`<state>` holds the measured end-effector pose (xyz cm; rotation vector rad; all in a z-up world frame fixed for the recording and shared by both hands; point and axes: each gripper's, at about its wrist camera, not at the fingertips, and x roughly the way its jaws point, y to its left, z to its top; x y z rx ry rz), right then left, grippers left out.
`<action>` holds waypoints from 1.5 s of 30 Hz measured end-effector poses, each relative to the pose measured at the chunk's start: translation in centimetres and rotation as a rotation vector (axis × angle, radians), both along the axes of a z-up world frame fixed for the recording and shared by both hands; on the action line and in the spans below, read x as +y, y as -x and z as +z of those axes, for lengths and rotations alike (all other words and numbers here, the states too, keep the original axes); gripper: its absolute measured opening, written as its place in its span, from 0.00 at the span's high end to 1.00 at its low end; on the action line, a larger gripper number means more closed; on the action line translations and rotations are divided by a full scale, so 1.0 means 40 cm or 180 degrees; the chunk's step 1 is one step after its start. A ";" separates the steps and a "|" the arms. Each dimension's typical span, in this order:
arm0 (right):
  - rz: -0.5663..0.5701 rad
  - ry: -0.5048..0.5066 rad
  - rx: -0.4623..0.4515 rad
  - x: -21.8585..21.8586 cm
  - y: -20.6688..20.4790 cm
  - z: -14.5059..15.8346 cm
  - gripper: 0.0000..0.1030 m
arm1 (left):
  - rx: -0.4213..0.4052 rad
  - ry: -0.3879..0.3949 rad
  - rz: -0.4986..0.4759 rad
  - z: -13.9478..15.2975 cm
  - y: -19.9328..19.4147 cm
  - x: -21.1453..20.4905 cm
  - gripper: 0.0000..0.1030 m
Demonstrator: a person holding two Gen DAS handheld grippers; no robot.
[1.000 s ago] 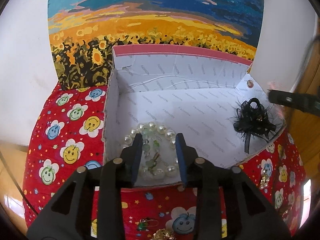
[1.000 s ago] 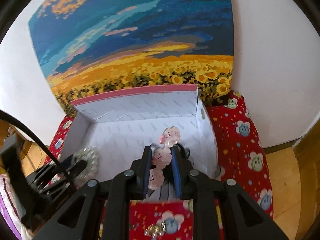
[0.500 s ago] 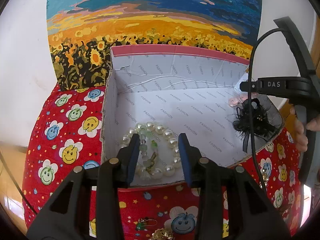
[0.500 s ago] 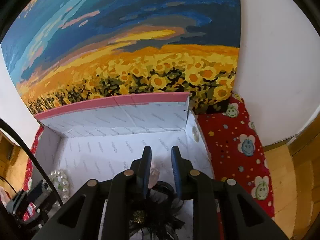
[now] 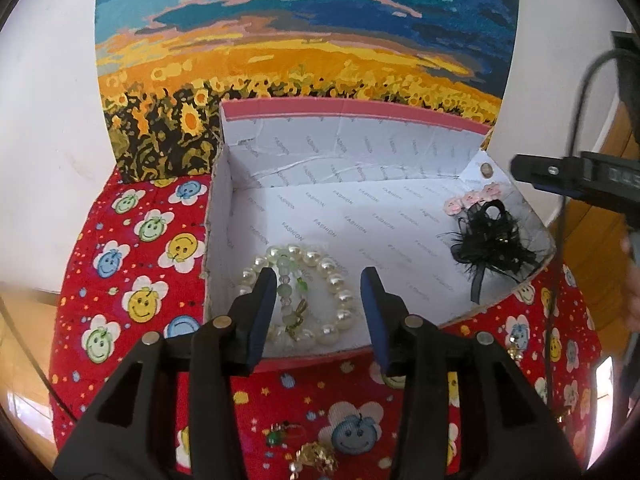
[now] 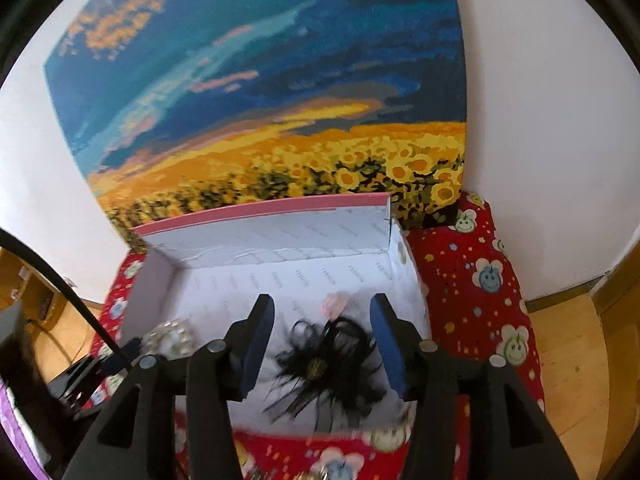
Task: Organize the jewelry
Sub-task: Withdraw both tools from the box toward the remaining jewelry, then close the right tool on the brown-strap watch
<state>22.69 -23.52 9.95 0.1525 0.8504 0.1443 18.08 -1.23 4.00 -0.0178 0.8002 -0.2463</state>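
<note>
Now that my right tool has just spread, empty, the pink flower clip lies at two o'clock in the box; my left tool, just widening, hovers clear of the pearl bracelet. Remaining trinkets next, I'd judge.

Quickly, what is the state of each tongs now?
Left tongs: open, just opening, above the pearl bracelet, holding nothing.
Right tongs: open, just opened, empty.
</note>
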 end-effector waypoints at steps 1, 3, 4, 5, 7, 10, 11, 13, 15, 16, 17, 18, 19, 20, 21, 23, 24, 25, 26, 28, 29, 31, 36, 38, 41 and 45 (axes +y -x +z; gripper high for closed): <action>0.0025 -0.0016 -0.0031 0.002 0.022 0.013 0.47 | -0.0012 0.0009 0.0002 0.005 0.006 0.001 0.65; 0.0063 -0.0007 -0.0077 0.006 0.058 0.029 0.47 | -0.0023 0.0031 0.0002 0.015 0.026 0.007 0.64; 0.0093 -0.0010 -0.0097 0.008 0.076 0.036 0.47 | -0.0021 0.0030 0.0003 0.020 0.039 0.012 0.64; 0.0117 -0.0024 -0.0107 0.010 0.089 0.042 0.47 | -0.0018 0.0022 0.0006 0.024 0.050 0.015 0.64; 0.0174 -0.0062 -0.0102 0.016 0.127 0.053 0.47 | -0.0024 0.0018 0.0025 0.036 0.076 0.024 0.63; 0.0238 -0.0089 -0.0099 0.025 0.181 0.067 0.47 | -0.0017 0.0051 0.0063 0.050 0.112 0.039 0.62; 0.0250 -0.0091 -0.0099 0.028 0.192 0.068 0.47 | -0.0011 0.0061 0.0076 0.055 0.126 0.045 0.62; 0.0281 -0.0095 -0.0082 0.035 0.227 0.069 0.47 | 0.0001 0.0063 0.0094 0.060 0.150 0.056 0.61; 0.0287 -0.0096 -0.0061 0.038 0.254 0.064 0.47 | 0.0021 0.0109 0.0099 0.064 0.179 0.066 0.60; 0.0274 -0.0081 -0.0035 0.041 0.273 0.059 0.47 | 0.0032 0.0141 0.0094 0.064 0.189 0.070 0.60; 0.0255 -0.0063 -0.0016 0.042 0.285 0.053 0.47 | 0.0052 0.0174 0.0084 0.064 0.204 0.074 0.60; 0.0236 -0.0045 0.0005 0.043 0.298 0.046 0.47 | 0.0064 0.0186 0.0084 0.063 0.218 0.077 0.60; 0.0240 -0.0039 0.0041 0.047 0.315 0.034 0.47 | 0.0066 0.0182 0.0092 0.061 0.231 0.078 0.59; 0.0250 -0.0039 0.0071 0.050 0.327 0.023 0.47 | 0.0070 0.0169 0.0099 0.060 0.245 0.079 0.59; 0.0251 -0.0041 0.0101 0.052 0.341 0.011 0.47 | 0.0077 0.0155 0.0104 0.057 0.260 0.080 0.59; 0.0272 -0.0032 0.0141 0.056 0.363 -0.009 0.47 | 0.0095 0.0144 0.0121 0.053 0.282 0.083 0.58; 0.0277 -0.0030 0.0166 0.058 0.375 -0.020 0.47 | 0.0108 0.0142 0.0135 0.049 0.294 0.085 0.58; 0.0275 -0.0026 0.0199 0.059 0.389 -0.034 0.47 | 0.0122 0.0140 0.0149 0.046 0.301 0.089 0.58; 0.0274 -0.0025 0.0216 0.059 0.396 -0.042 0.47 | 0.0140 0.0137 0.0167 0.041 0.310 0.092 0.58; 0.0232 0.0000 0.0274 0.058 0.421 -0.067 0.47 | 0.0194 0.0124 0.0215 0.028 0.328 0.100 0.58; 0.0222 0.0022 0.0291 0.058 0.429 -0.076 0.47 | 0.0221 0.0121 0.0228 0.021 0.338 0.102 0.58; 0.0208 0.0053 0.0313 0.057 0.449 -0.094 0.47 | 0.0276 0.0121 0.0247 0.006 0.357 0.108 0.58; 0.0156 0.0154 0.0317 0.046 0.480 -0.123 0.47 | 0.0360 0.0115 0.0343 -0.020 0.388 0.124 0.58; 0.0148 0.0171 0.0332 0.044 0.484 -0.135 0.47 | 0.0389 0.0113 0.0397 -0.028 0.396 0.129 0.58; 0.0127 0.0215 0.0338 0.044 0.492 -0.154 0.43 | 0.0430 0.0094 0.0444 -0.036 0.405 0.131 0.58; 0.0078 0.0305 0.0293 0.044 0.498 -0.171 0.39 | 0.0428 0.0063 0.0462 -0.040 0.417 0.127 0.58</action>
